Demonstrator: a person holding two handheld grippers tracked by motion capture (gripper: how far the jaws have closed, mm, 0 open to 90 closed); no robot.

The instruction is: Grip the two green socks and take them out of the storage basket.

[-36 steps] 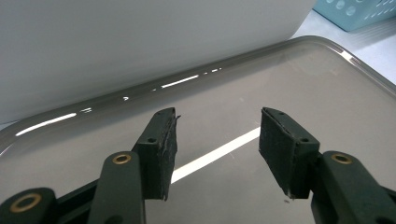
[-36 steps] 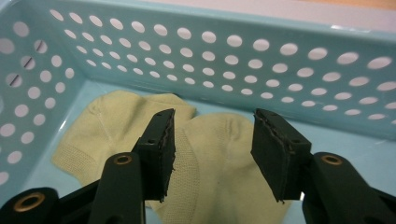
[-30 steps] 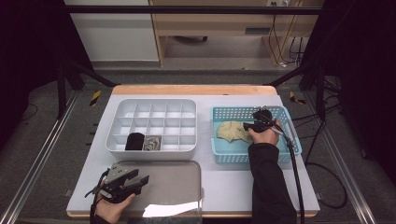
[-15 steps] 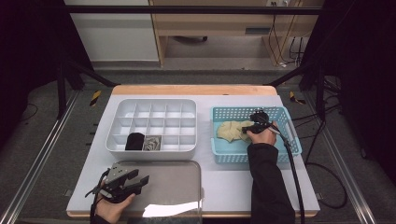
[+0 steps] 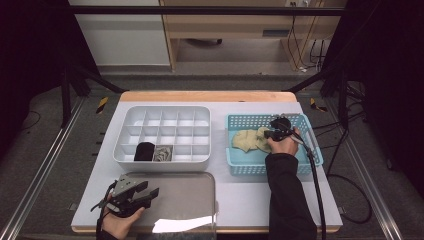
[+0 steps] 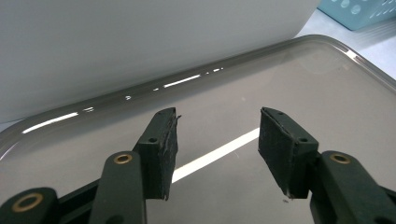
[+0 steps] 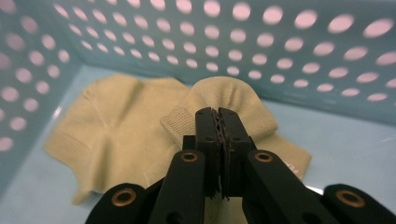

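Two grippers at work — the right gripper, its jaws just closing, pinches a fold of the beige sock inside the blue basket; the left gripper hangs wide, holding nothing, over the grey tray.

Pale yellow-green knit socks — rumpled, lying flat on basket floor

Both claws are built of black plastic arms fastened with brass-coloured rivets. The left claw is fitted with flat, dark, roughened pads and topped by a grey three-cornered plate. A black cable is trailed from the right claw, beside a long black sleeve.
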